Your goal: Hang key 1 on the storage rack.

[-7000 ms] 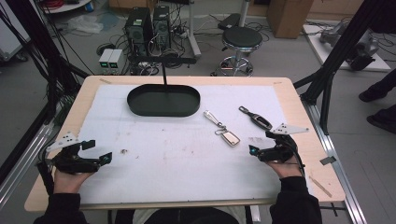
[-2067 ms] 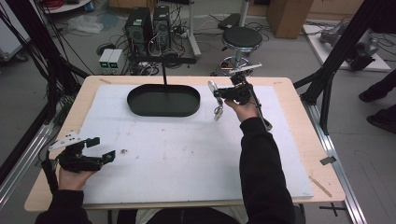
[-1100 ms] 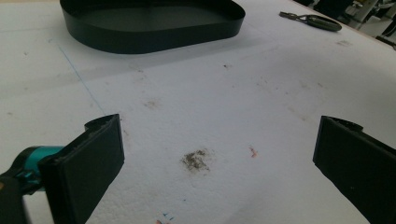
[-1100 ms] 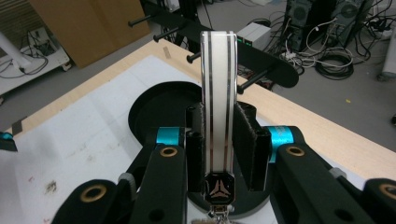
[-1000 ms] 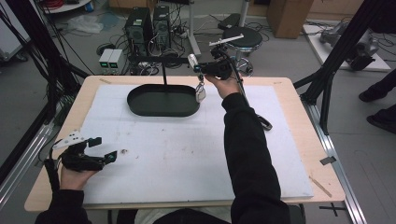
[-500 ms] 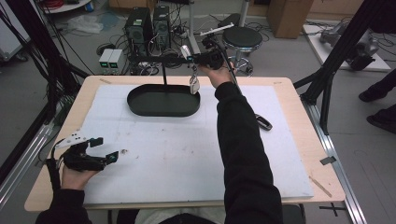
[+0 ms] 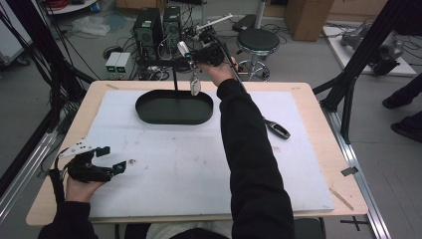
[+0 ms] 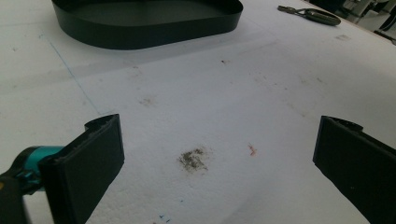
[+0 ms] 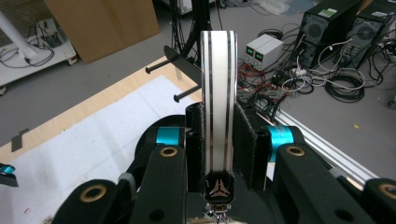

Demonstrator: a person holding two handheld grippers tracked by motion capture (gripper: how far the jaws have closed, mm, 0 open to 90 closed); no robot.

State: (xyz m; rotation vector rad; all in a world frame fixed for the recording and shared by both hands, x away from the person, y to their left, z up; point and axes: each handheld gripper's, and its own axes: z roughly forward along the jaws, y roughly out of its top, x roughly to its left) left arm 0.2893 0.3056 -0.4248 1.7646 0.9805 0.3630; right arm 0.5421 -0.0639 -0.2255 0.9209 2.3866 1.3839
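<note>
My right gripper is raised over the far edge of the table and shut on a white key fob with silver stripes. The fob stands upright between the pads, and part of it dangles under the gripper. Just ahead of the jaws is a black stand with two pegs that rises behind the black oval tray. A black car key lies on the white mat to the right. My left gripper rests at the near left, open and holding nothing.
The white mat covers the wooden table. The tray and the black key lie far ahead of the left jaws. Computers, cables and a stool stand on the floor beyond the table's far edge.
The right gripper took the white fob off the mat and carried it up and left, from beside the tray to just by the stand's pegs. The left gripper stayed put.
</note>
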